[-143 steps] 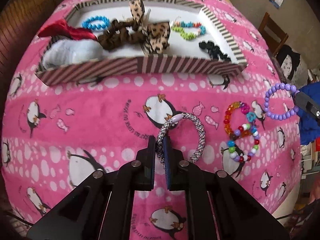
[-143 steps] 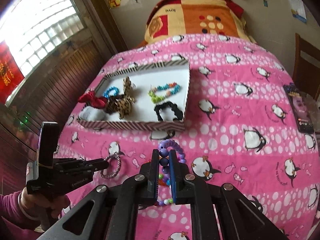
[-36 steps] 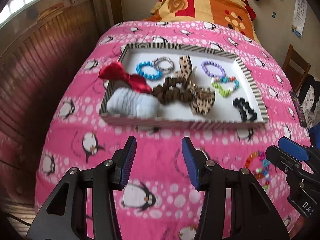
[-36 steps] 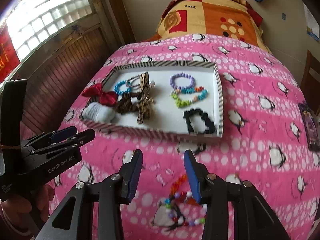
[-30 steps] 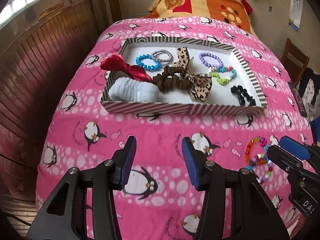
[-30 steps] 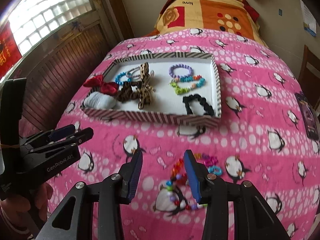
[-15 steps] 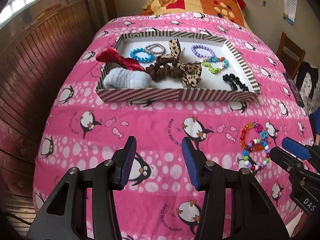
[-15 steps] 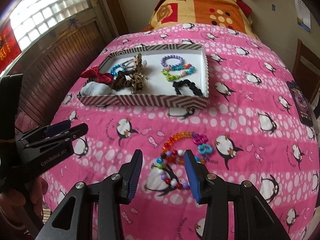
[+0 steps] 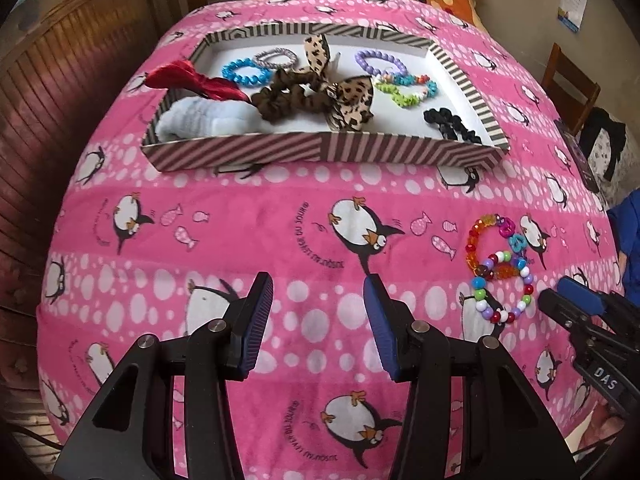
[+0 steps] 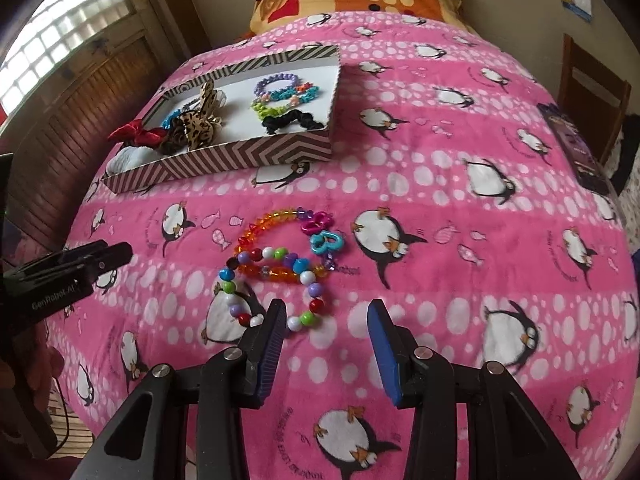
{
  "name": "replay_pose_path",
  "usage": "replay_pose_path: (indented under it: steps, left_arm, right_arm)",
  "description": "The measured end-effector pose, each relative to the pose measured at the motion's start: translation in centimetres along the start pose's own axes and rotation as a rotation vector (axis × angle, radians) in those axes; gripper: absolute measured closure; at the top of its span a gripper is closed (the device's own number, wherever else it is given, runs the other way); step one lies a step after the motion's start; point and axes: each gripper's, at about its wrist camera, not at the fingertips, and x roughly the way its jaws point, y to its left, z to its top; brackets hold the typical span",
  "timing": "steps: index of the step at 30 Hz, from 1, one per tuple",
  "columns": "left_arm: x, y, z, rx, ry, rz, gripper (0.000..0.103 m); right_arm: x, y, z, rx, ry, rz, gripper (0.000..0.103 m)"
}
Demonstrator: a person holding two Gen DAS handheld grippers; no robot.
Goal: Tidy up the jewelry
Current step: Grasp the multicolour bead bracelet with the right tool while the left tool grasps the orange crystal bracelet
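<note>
On the pink penguin-print blanket [image 10: 440,208], two multicoloured plastic bead bracelets [image 10: 280,264] overlap, just ahead of right gripper [image 10: 326,332], fingers spread, empty. Left gripper [image 9: 318,308] likewise spread, empty.

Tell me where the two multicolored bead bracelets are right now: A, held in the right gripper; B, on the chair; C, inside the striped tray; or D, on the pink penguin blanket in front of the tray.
D: the bead bracelets lie overlapping on the blanket, outside the striped tray, just ahead of the open right gripper.
</note>
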Motion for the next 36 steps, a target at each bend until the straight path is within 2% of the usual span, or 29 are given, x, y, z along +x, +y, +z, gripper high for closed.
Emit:
replay_pose_path:
  steps: [2, 4, 6, 13, 15, 18, 24, 27, 28, 30, 31, 32, 36]
  left_arm:
    - [0.4, -0.2, 0.1, 0.002, 0.011, -0.003, 0.056]
    - [0.6, -0.4, 0.2, 0.002, 0.019, -0.012, 0.056]
    - [0.9, -0.7, 0.5, 0.005, 0.025, -0.031, 0.056]
    - [1.3, -3.1, 1.7, 0.045, 0.027, -0.104, 0.056]
    - [1.6, -4.4, 2.1, 0.069, 0.029, -0.138, 0.048]
    - [2.4, -5.9, 2.6, 0.096, 0.043, -0.172, 0.048]
    - [4.9, -8.9, 3.3, 0.127, 0.083, -0.158, 0.048]
    - [5.6, -10.0, 3.4, 0.131, 0.065, -0.153, 0.049]
    - [5.7, -10.3, 3.3, 0.142, 0.048, -0.139, 0.052]
    - [5.7, -10.5, 3.3, 0.167, 0.022, -0.106, 0.084]
    - [5.7, -10.2, 3.4, 0.169, 0.022, -0.106, 0.090]
    - [5.7, -9.8, 3.6, 0.159, 0.033, -0.119, 0.095]
    - [4.8, -7.2, 4.0, 0.104, 0.059, -0.156, 0.095]
  right_arm:
    - [1.1, 0.1, 0.2, -0.003, 0.015, 0.012, 0.065]
    - [2.4, -0.1, 0.5, 0.009, 0.029, 0.038, 0.077]
    - [3.0, -0.2, 0.4, 0.017, 0.040, 0.048, 0.093]
    - [1.3, -1.8, 0.0, -0.002, 0.051, 0.019, 0.094]
    - [1.0, -2.6, -0.1, 0.000, 0.058, 0.002, 0.094]
    - [1.0, -3.5, -0.3, -0.002, 0.084, -0.031, 0.094]
    - [1.2, -4.5, -0.8, -0.022, 0.113, -0.038, 0.094]
    - [1.5, -4.4, -0.8, -0.035, 0.106, -0.030, 0.094]
    - [1.5, -4.4, -0.9, -0.038, 0.098, -0.026, 0.094]
    - [1.9, -4.1, -0.7, -0.037, 0.089, -0.021, 0.094]
    - [2.0, -4.0, -0.6, -0.032, 0.078, -0.015, 0.094]
    - [2.1, -4.1, -0.6, -0.021, 0.068, -0.007, 0.094]
    - [1.7, -3.9, 0.0, -0.006, 0.046, 0.014, 0.094]
